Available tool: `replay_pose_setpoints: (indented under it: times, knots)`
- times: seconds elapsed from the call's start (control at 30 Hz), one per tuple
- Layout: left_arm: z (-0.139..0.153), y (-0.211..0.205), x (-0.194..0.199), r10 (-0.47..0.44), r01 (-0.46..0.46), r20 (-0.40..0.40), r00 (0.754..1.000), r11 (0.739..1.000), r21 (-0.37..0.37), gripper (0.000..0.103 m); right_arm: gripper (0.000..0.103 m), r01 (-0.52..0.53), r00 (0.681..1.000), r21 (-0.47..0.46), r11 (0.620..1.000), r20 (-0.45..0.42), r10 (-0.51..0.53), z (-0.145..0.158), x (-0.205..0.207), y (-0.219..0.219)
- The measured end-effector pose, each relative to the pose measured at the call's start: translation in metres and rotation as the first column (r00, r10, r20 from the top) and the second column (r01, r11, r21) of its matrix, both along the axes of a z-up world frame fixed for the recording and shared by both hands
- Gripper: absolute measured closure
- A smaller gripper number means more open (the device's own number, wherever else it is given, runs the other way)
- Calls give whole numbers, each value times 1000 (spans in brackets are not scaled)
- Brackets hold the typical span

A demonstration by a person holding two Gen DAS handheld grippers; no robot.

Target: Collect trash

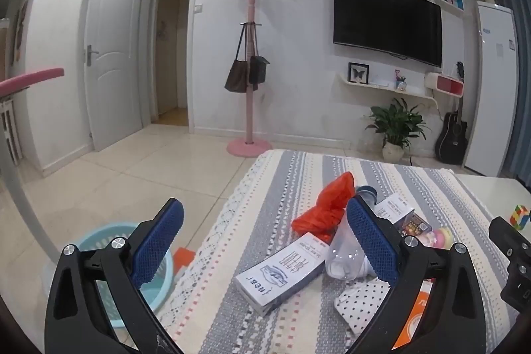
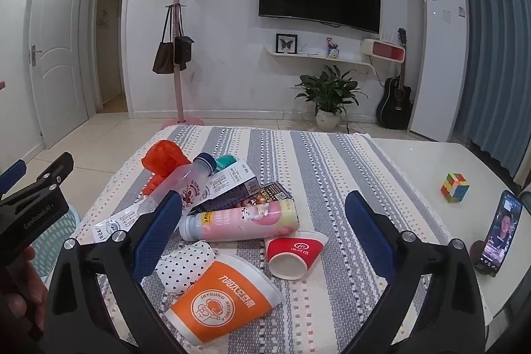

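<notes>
So I'm hovering both tongs, left tongs (image 1: pixel 264 241) and right tongs (image 2: pixel 264 233), wide open and empty; I'm thinking grab the orange cup (image 2: pixel 222 301) nearest the basket (image 1: pixel 109 257) squarely.

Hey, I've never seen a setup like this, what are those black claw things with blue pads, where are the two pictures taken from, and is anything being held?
They are two hand-held grippers; a person carries one in each hand. Each picture comes from a camera on one gripper, looking along its fingers. The left gripper and right gripper are both open and hold nothing. On the striped tablecloth lies trash: an orange paper cup, a red paper cup, a pink bottle, a clear plastic bottle, a white carton and a crumpled red plastic bag. A light blue plastic basket stands on the floor beside the table.
</notes>
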State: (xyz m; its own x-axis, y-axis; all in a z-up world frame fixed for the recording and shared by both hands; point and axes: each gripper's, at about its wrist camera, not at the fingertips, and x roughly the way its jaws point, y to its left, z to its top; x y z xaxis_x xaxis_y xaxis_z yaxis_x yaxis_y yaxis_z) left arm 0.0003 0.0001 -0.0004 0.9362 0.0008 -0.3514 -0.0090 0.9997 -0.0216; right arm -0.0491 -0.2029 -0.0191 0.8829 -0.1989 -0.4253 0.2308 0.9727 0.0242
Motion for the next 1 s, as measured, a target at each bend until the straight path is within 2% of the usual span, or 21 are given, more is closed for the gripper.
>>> replay_pose_setpoints:
  times: [0.37, 0.53, 0.73, 1.0]
  knots:
    - [-4, -3, 1, -4, 3, -7, 1000, 1000, -6, 7, 16, 6, 1000, 7, 1000, 18, -7, 3, -2, -5]
    - [-11, 3, 5, -1, 1, 3, 1000, 1000, -1, 7, 16, 6, 1000, 15, 1000, 23, -7, 4, -3, -8]
    - [-5, -2, 0, -6, 6, 3, 1000, 1000, 0, 7, 16, 3, 1000, 18, 1000, 28, -3, 5, -4, -9]
    - [-8, -1, 3, 20, -20, 26, 999, 1000, 19, 7, 29, 29, 998, 29, 999, 48, -31, 8, -5, -27]
